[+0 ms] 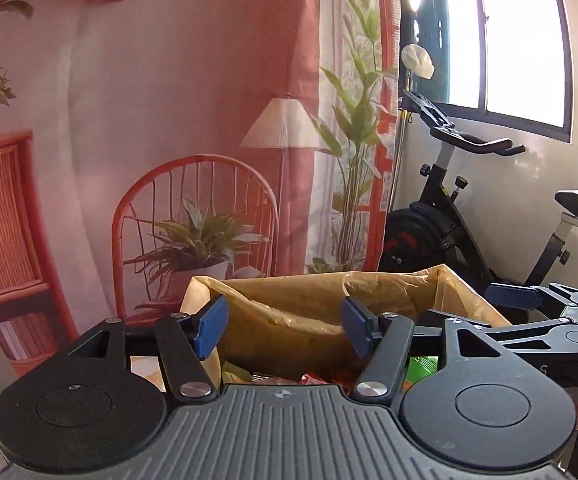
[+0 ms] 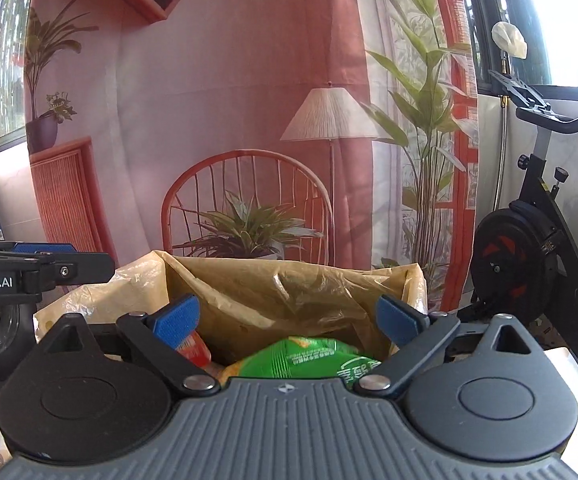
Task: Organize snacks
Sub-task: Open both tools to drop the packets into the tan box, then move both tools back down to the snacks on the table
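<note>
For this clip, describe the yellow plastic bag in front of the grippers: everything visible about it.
The yellow plastic bag is thin, translucent and crinkled, standing open with its rim folded outward over whatever it lines, which is hidden. Inside lie snack packets: a green packet in front and a red one at the left. Nothing grips it; both grippers' jaws stand open in front of its mouth, apart from the film.

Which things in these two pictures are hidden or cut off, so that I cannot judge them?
- Left wrist view: the snacks in the yellow bag are mostly hidden by the left gripper.
- Right wrist view: the green packet is cut off by the right gripper; its label is unreadable.
- The bag's bottom and its support are hidden in both views.
</note>
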